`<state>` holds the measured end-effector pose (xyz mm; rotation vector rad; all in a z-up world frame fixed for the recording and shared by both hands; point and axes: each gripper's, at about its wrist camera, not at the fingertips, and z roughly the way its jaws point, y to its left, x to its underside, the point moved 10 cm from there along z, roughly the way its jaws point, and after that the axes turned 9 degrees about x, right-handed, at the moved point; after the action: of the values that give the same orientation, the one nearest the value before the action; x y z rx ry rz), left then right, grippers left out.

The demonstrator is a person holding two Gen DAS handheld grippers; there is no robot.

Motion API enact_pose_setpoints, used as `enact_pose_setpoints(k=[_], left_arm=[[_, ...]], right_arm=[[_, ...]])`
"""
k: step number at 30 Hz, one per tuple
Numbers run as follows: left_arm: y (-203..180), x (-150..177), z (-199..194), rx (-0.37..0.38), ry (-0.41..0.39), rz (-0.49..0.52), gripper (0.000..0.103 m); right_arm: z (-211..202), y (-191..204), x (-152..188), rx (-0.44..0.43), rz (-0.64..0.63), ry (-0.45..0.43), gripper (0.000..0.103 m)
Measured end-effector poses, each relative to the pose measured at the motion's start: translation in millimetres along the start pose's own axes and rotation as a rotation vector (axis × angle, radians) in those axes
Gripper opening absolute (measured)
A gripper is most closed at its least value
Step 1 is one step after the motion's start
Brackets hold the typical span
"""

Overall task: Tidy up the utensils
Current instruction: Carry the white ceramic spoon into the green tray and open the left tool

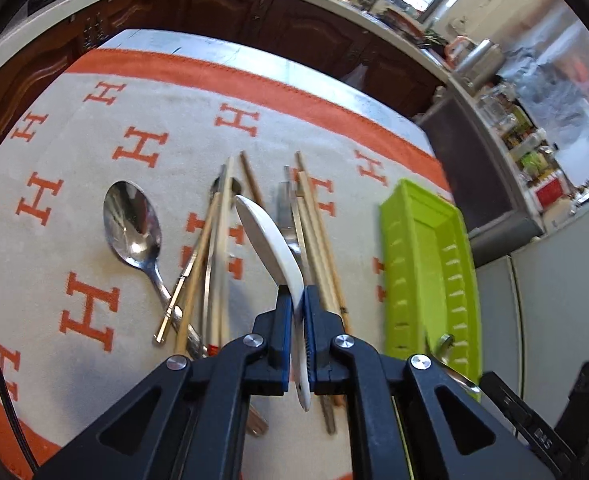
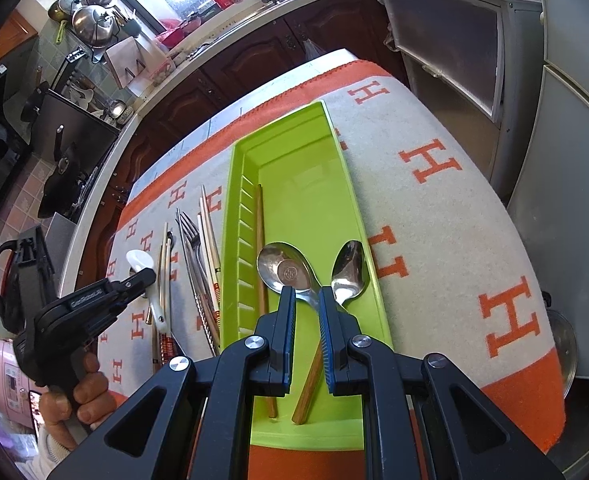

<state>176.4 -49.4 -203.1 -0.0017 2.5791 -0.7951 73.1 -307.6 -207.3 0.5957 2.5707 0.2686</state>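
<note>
I am holding the white spoon (image 1: pixel 272 240) in the left hand-held gripper (image 1: pixel 297 300), its jaws clamping the handle so the bowl is pointing up and away from me, clear of the loose pile of chopsticks (image 1: pixel 318 240) and the steel spoon (image 1: pixel 134 228) lying on the patterned cloth (image 1: pixel 74 200) over the bench. The green tray (image 1: pixel 426 264) is sitting off to the right of that gripper, near but apart, its long axis running away from me, roughly in line with the spoon I am carrying. So I am judging the coming move as a sideways carry to the right.

The right hand-held gripper (image 2: pixel 307 294) is hanging over the near end of the tray (image 2: pixel 294 184), jaws narrow around the neck of a wooden-handled spoon (image 2: pixel 284 270) resting in the tray; I am reading that as a grip. A second steel spoon (image 2: pixel 350 272) is lying just beside it. The left arm is the one carrying the load, so the right is needing to clear the landing spot.
</note>
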Motion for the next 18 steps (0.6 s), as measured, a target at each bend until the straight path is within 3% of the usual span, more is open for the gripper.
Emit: enact_pose_setpoints(k=[10,18], left_arm=[[-101,25,-23,0.164,0.098,0.196,0.003],[-150,48,40,0.148,0.229,0.309,0.004]], right_arm=[[-17,-27,-5,0.025,0.070,-0.038,0.012],[-25,-59,-9,0.050,0.164,-0.055,0.012]])
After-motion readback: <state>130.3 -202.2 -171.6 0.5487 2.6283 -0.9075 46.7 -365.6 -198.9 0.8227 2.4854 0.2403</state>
